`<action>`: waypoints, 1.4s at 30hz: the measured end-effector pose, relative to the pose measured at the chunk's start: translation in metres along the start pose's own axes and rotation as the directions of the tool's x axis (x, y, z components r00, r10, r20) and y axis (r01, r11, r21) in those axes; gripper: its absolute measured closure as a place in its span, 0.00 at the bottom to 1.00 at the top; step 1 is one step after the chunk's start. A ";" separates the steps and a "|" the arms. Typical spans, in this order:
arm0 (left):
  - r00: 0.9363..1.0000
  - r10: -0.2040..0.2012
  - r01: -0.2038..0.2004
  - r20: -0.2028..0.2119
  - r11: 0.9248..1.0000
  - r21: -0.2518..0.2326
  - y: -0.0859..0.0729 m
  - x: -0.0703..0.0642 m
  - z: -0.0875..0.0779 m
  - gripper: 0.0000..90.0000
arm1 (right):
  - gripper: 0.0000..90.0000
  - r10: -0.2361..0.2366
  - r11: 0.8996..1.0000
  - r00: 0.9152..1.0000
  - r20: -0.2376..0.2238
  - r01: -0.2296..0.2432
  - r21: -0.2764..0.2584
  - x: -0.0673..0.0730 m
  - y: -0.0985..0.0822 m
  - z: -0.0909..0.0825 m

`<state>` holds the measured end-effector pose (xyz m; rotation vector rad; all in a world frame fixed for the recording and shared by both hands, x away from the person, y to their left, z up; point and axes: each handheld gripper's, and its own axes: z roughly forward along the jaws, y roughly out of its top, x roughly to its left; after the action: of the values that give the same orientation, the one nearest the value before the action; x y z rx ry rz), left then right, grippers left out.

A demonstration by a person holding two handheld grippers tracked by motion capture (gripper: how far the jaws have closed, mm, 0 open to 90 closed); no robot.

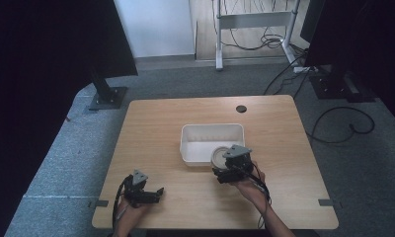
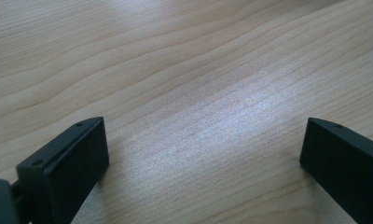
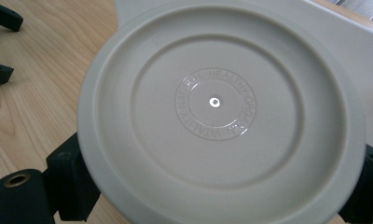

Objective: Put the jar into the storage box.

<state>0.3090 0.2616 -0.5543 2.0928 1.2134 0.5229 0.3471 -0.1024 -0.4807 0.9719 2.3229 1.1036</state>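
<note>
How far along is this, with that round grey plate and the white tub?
Done: the right gripper has its jaws clamped on opposite edges of the round pale-grey plastic plate, held at the near right corner of the white rectangular plastic tub. In hand: carrying it there. Left, I would guess: setting it down inside and letting go. The left gripper waits open over bare wooden table.

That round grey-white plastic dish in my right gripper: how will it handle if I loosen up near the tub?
The round grey-white plastic dish looks stiff and light: moulded rings, thin rim. The right gripper clamps it across its edges, and the glossy surface suggests it may slip. It is circular, so it might roll if dropped on edge beside the white rectangular plastic tub.
</note>
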 end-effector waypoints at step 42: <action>1.000 0.001 -0.001 0.000 1.000 0.001 0.000 0.000 0.000 0.01 | 0.10 0.006 1.000 1.000 0.014 -0.006 -0.011 -0.012 0.034 0.040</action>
<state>0.3090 0.2617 -0.5542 2.0946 1.2129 0.5225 0.3931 -0.0751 -0.4779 0.9806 2.3016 1.1072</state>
